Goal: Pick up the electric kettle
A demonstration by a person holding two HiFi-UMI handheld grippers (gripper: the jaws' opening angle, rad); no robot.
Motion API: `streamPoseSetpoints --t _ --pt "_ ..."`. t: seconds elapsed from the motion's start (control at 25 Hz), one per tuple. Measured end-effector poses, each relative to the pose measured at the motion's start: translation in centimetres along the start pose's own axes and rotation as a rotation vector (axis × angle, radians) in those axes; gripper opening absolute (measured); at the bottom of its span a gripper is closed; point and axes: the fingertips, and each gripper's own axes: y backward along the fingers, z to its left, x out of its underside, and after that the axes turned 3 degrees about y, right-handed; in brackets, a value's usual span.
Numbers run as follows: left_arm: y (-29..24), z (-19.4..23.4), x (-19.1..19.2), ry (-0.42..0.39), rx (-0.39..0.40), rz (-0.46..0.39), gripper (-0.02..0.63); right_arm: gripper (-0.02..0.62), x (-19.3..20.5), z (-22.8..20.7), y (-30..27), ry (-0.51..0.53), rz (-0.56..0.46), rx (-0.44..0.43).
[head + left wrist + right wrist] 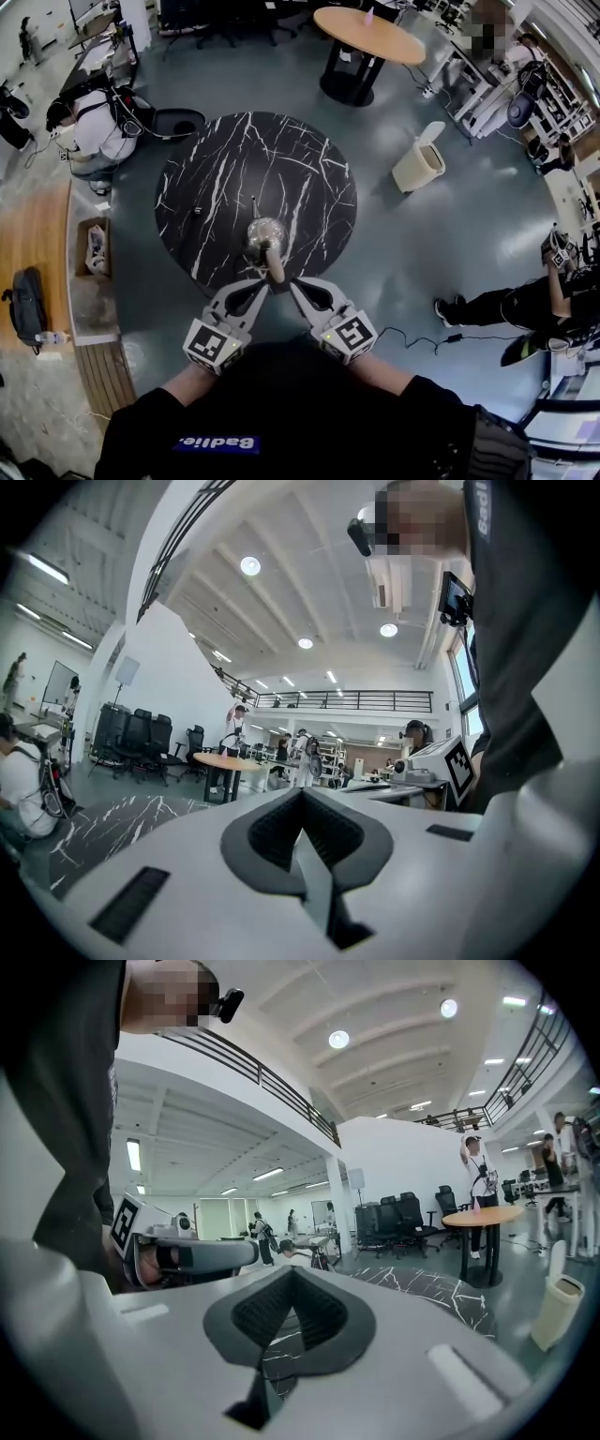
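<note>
The round black table [216,178] with white veins fills the middle of the head view, and the floor is all around it. Below it, the left tongs [262,283] and the right tongs [293,286] come in from the two sides like a letter V, and their tips almost meet at the table edge closest to the person. Each gripper view shows its own pads pressed together with nothing between them, so both tongs are closed and empty.

The kettle [265,234] stands on the table close to that same edge, just in front of the two tips. Its handle [276,269] points back toward the person and ends between the tips. The long line from body to handle therefore runs straight away from the person, in the middle of the V. Both hands look equally near, and I cannot tell whether either tip touches the handle. I think the tongs must first open before they can take the handle.

The kettle has a small, round, shiny metal body that reflects the ceiling lights, and the handle is pale brown. Neither gripper view shows it.
</note>
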Motion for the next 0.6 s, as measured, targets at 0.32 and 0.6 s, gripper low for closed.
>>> streamPoseSetpoints --t 0.32,0.6 --pt "-2.2 2.1 0.5 0.052 -0.051 0.003 0.006 0.002 -0.5 -2.5 -1.1 0.017 0.0 -0.056" --pt "-4.6 1.9 1.9 0.056 -0.086 0.029 0.006 0.002 0.1 -5.4 -0.5 0.007 0.039 -0.068"
